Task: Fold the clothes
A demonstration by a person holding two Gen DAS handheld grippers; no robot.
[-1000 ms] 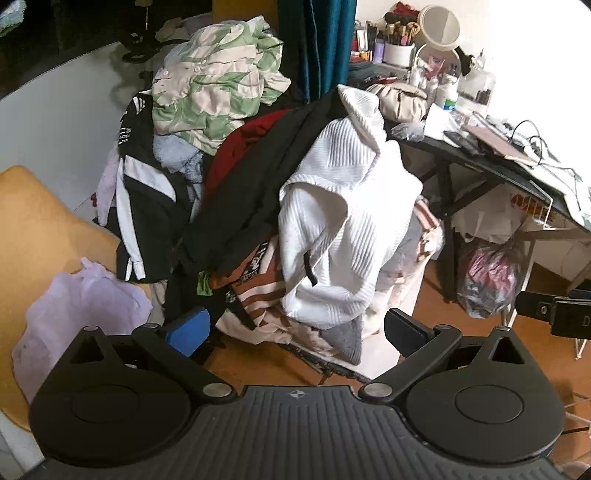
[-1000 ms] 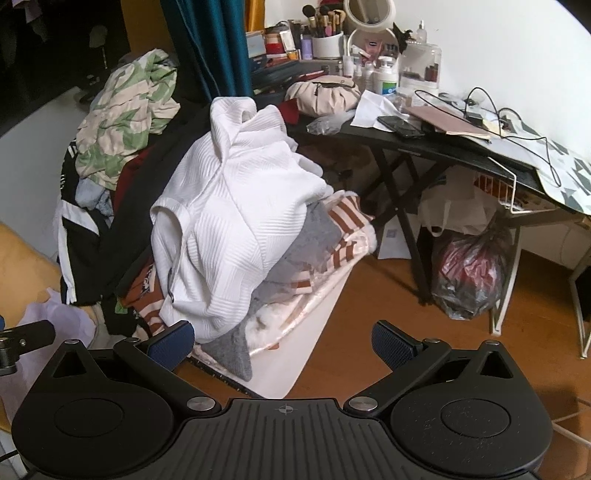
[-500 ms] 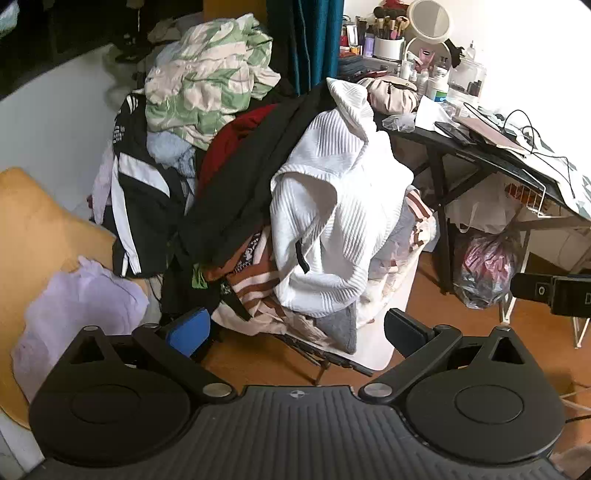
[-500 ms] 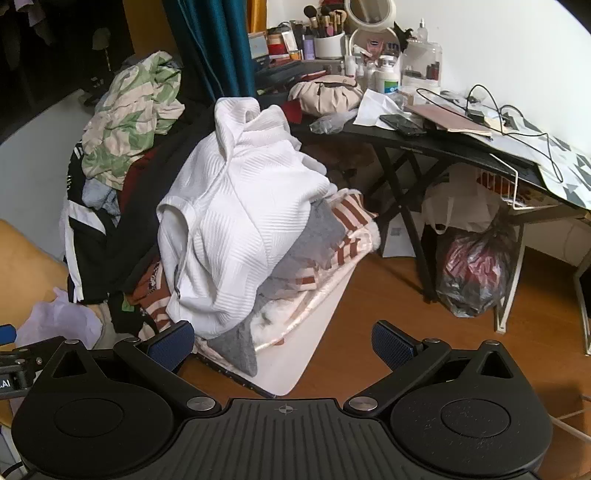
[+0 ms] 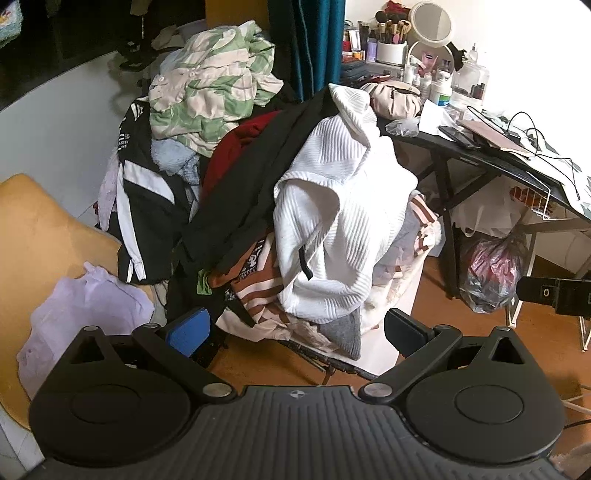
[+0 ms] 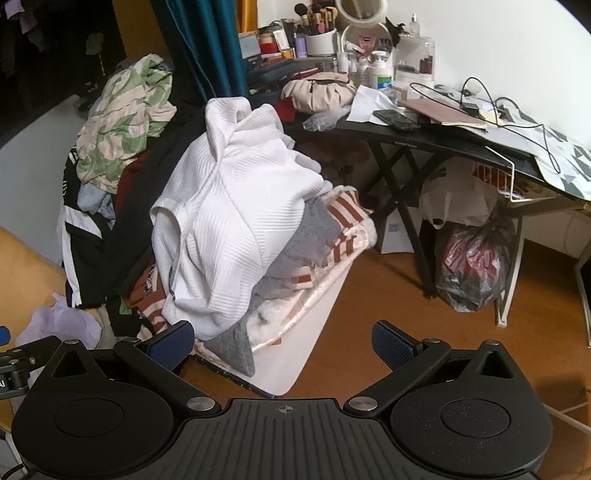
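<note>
Here, both the left tool (image 5: pixel 295 332) and the right tool (image 6: pixel 282 345) are hanging spread and empty before the heap. The white ribbed sweater (image 6: pixel 236 221) is looking soft and floppy; its top edge seems easiest to pinch.

Dim room, perhaps overexposed right wall (image 5: pixel 524 44).

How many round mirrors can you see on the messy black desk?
1. A round white-framed mirror stands at the back of the black desk, by the white cup of makeup brushes. Clutter could hide another.
</note>
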